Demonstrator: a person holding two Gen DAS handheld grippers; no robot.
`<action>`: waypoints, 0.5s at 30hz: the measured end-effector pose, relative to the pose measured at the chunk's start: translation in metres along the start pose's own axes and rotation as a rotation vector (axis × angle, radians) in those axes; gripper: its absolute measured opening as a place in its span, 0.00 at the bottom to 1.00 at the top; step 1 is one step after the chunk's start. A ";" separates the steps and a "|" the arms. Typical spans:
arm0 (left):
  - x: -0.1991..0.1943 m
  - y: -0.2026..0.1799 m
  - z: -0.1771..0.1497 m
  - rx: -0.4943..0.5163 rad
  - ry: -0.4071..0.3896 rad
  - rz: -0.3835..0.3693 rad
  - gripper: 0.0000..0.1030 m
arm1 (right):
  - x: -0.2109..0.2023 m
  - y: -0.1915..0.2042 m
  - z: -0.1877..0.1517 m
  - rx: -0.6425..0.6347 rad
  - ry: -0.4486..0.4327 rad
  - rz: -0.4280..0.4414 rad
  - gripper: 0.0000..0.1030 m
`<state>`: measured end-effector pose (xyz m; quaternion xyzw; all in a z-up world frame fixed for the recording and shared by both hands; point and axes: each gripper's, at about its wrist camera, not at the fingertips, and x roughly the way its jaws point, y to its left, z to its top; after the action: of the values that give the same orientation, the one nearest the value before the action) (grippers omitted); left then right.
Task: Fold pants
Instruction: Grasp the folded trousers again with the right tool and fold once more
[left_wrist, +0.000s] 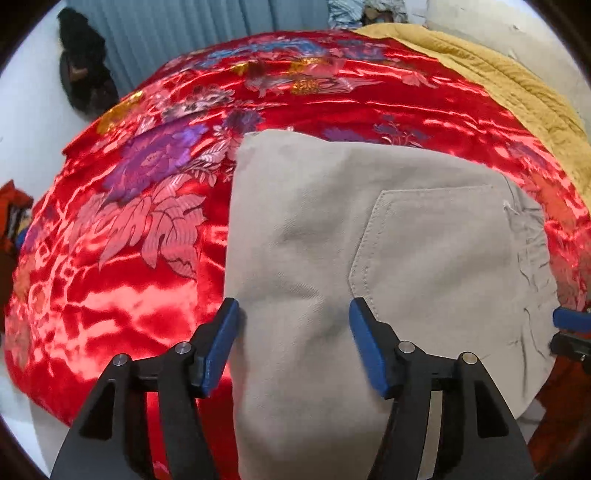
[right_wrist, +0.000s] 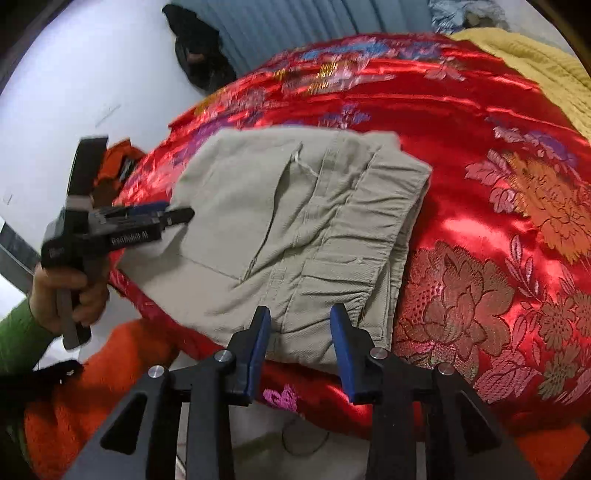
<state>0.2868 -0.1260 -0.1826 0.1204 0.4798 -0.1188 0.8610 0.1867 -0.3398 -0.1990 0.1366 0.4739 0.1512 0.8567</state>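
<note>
A red floral satin bedspread (left_wrist: 122, 229) covers the bed, with a mustard blanket (left_wrist: 517, 92) along its far edge. On it, near the front edge, lie the beige pants (left_wrist: 332, 221), already folded into a compact rectangle, back pocket (left_wrist: 436, 240) up and waistband stacked at the right side. The left hand-held gripper (left_wrist: 293, 314) hovers over the near edge with its jaws wide, nothing clamped. The right hand-held gripper (right_wrist: 300, 317) stands at the waistband corner, jaws partly apart, and seems to pinch no cloth. The fold looks essentially finished; at most some smoothing or one more halving remains.
</note>
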 end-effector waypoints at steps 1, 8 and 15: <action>0.000 0.001 -0.001 -0.006 0.001 0.000 0.62 | 0.001 -0.002 0.000 0.014 -0.003 0.011 0.33; -0.001 -0.001 -0.003 0.002 -0.004 0.008 0.62 | -0.001 -0.014 -0.005 0.075 -0.017 0.057 0.33; -0.001 0.003 -0.003 -0.008 0.001 0.000 0.68 | 0.002 -0.014 -0.006 0.082 -0.023 0.066 0.34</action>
<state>0.2847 -0.1221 -0.1829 0.1170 0.4807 -0.1170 0.8612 0.1839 -0.3511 -0.2088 0.1887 0.4651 0.1582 0.8503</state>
